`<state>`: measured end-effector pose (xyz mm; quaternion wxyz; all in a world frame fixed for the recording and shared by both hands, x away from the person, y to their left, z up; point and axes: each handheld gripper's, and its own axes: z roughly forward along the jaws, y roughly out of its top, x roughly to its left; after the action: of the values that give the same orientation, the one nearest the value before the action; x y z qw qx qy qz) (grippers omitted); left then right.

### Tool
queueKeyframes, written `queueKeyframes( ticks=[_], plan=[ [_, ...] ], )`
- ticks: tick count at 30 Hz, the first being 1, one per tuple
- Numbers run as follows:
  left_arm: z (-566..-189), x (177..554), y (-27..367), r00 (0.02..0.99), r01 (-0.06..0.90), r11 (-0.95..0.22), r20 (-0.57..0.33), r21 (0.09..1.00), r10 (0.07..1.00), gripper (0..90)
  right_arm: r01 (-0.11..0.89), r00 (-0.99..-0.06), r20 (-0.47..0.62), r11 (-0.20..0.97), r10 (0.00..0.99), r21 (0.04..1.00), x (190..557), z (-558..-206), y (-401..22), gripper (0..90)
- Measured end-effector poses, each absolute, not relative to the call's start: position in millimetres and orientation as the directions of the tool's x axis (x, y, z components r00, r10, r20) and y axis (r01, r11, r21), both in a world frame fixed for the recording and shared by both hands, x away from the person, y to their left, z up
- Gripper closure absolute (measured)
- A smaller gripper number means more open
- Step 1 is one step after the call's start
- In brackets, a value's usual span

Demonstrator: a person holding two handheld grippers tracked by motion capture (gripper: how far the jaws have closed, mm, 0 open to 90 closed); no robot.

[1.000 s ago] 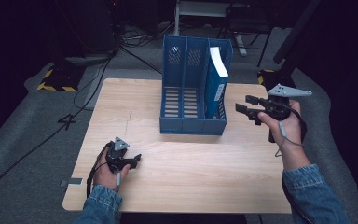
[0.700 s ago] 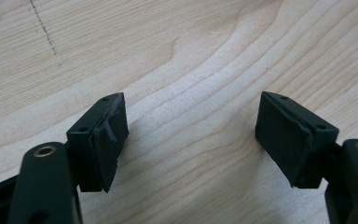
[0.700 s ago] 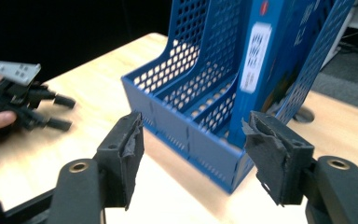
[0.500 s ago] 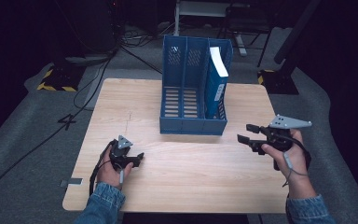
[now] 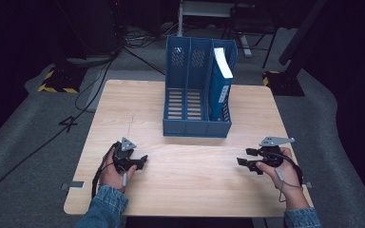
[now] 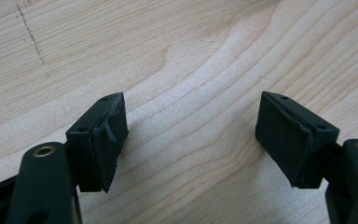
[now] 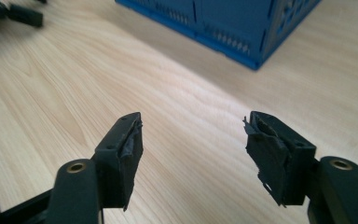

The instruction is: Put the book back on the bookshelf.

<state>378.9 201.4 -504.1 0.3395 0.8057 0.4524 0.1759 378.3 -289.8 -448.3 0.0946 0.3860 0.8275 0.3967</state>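
A light wood-grain table (image 5: 185,185) is seen on grey carpet in a dark room, with black cables (image 5: 90,90) trailing across the floor at the left and a yellow-black striped block (image 5: 54,81) beyond the table's far-left corner. A blue file rack (image 5: 197,95) with 3 slots is set at the middle of the table's far half, its long axis running away from the person and its open low front facing the near edge. 1 blue book with a white top edge (image 5: 220,80) is stood upright in the rightmost slot, leaning slightly; the other 2 slots are seen bare. The left gripper (image 5: 140,161) is held low over the near-left part of the table, jaws spread wide with nothing between them, bare wood showing in the gap in the left gripper view. The right gripper (image 5: 246,157) is held near the right edge, pointed left, jaws likewise wide apart and holding nothing; the rack's corner is seen ahead in its view.
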Motion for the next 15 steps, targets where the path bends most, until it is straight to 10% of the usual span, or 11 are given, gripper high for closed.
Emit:
queueKeyframes(
  ticks=[15],
  plan=[
    [-503.9, 379.6, 200.4, 0.530, 0.610, -0.362, -0.024, 0.705, 0.847, 25.5, 0.578, -0.698, 0.095, 0.481, 0.710, 0.659, 376.5, -491.6, -282.7, 23.8]
  ],
)
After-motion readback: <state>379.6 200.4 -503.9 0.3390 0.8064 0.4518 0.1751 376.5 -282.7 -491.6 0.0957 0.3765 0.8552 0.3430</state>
